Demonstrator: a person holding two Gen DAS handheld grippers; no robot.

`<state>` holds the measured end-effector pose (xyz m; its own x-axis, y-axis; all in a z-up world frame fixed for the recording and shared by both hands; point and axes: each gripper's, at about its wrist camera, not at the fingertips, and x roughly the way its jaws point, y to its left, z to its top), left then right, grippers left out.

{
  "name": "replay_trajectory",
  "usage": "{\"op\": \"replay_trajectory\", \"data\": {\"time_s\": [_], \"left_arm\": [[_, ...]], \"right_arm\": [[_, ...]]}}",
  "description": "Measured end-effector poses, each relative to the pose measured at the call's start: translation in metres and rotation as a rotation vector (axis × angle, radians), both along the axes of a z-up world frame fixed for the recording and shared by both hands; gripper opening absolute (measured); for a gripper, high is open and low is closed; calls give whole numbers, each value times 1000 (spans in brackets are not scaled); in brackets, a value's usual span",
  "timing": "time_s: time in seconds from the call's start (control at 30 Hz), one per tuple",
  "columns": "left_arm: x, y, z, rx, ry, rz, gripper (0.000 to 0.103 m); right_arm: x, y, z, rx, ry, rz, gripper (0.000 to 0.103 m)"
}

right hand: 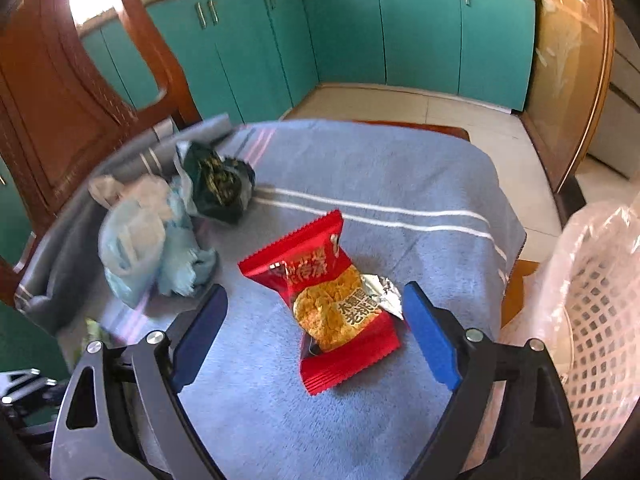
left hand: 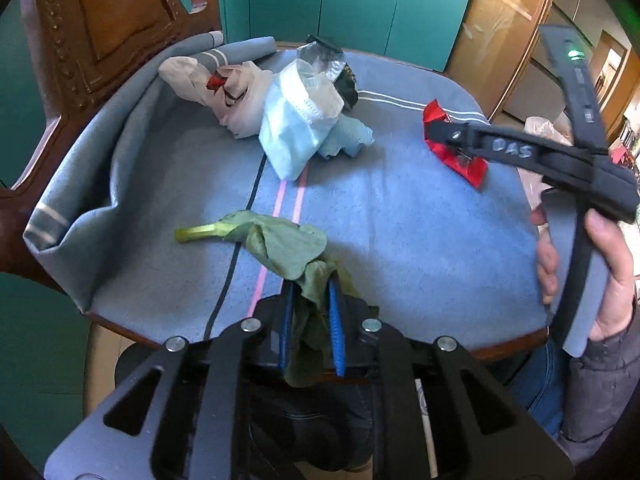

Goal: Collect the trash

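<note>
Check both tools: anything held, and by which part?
Left tool is shut on the limp leaf, gripped at its leafy end. Right tool is open around the red wrapper, holding nothing.

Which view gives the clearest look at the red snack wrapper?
The right wrist view: the red snack wrapper lies face up on the blue cloth, unobstructed, between the open fingers. In the left wrist view the right gripper covers its middle, leaving only red edges visible.

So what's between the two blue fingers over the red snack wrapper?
In the right wrist view, the red snack wrapper lies on the blue cloth between the open right gripper's fingers, untouched.
</note>
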<state>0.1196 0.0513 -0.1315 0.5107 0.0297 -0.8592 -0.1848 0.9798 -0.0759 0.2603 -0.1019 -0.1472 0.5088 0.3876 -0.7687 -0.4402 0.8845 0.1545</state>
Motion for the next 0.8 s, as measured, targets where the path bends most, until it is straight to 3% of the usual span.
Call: {"op": "replay_trajectory", "data": {"time_s": [0.17,0.43,0.73,0.8], "left_arm": [[7,6,0,-19,-7,12,24],[5,12,-7,-61,-3,57,46],[7,12,-16,-79,4,63,49],[10,8,-17,-70,6,54,43]], "right_arm": [[5,6,-17,-35,38,12,87],[-14,13,-7,-22,50,103,87],[0,-4,-3,34,75,5,87],[3,-6,-2,43,80,-7,87]]}}
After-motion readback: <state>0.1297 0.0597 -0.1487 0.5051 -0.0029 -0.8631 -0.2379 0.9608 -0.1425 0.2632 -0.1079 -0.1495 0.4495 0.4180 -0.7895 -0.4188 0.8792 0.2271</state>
